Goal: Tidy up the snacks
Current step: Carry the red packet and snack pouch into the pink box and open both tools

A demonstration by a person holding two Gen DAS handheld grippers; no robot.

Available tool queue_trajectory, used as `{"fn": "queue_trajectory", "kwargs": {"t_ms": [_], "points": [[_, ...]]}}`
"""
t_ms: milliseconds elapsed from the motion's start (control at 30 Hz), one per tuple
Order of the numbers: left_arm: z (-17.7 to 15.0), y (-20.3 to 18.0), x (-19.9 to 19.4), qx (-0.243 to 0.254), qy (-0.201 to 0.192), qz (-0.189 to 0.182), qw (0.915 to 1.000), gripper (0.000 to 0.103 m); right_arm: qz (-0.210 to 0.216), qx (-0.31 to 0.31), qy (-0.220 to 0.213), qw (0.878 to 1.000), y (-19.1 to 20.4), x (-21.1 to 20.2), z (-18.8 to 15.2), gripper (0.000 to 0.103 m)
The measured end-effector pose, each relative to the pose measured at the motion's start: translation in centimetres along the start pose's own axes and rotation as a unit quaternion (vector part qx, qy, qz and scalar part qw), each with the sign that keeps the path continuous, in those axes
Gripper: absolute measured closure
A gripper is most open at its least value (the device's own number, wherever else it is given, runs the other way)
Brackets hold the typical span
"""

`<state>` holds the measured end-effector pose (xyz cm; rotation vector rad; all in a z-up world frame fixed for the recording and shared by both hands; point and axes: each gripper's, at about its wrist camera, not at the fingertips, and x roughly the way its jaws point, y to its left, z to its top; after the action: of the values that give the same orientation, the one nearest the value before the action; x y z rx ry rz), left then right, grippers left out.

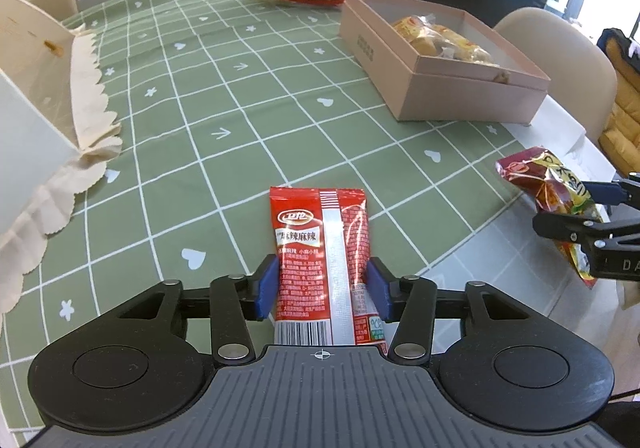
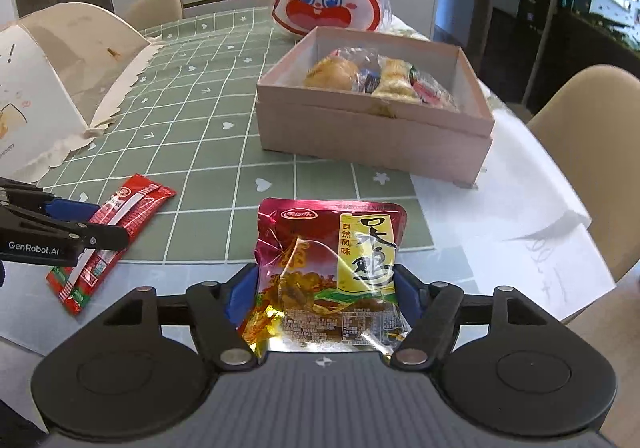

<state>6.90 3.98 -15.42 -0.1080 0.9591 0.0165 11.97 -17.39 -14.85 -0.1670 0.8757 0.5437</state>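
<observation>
Pink box (image 2: 372,136) sits on the bench (image 2: 224,152) far and right of both packets, open-topped and part-filled with wrapped snacks (image 2: 380,78), so the coming move likely runs forward-right into it. Right gripper (image 2: 326,290) is nearer the box; its fingers (image 2: 408,292) are clamped on the sides of the foil snack bag (image 2: 332,272), long axis pointing away at the box. Left gripper (image 1: 323,288) is clamped narrow on the red sachet (image 1: 322,260), long axis along the fingers, box well off to its right.
</observation>
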Motion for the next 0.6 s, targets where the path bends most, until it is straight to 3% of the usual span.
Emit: {"fn": "queue_trajectory", "kwargs": {"t_ms": [200, 300, 433, 600], "points": [[-0.9, -1.6, -1.7, 0.019, 0.008, -0.044, 0.9988, 0.059, -0.02, 0.0, -0.018, 1.0, -0.8, -1.8, 0.7, 0.032], [0.0, -2.7, -3.5, 0.026, -0.008, -0.088, 0.9958, 0.06, -0.027, 0.009, -0.038, 0.999, -1.8, -3.8, 1.4, 0.032], [5.8, -3.5, -7.0, 0.02, -0.08, -0.146, 0.9858, 0.06, -0.039, 0.012, -0.093, 0.995, -3.6, -7.7, 4.1, 0.032], [15.6, -5.3, -9.4, 0.048, -0.18, -0.159, 0.9695, 0.06, -0.075, -0.004, -0.183, 0.98, -5.8, -12.8, 9.9, 0.032]]}}
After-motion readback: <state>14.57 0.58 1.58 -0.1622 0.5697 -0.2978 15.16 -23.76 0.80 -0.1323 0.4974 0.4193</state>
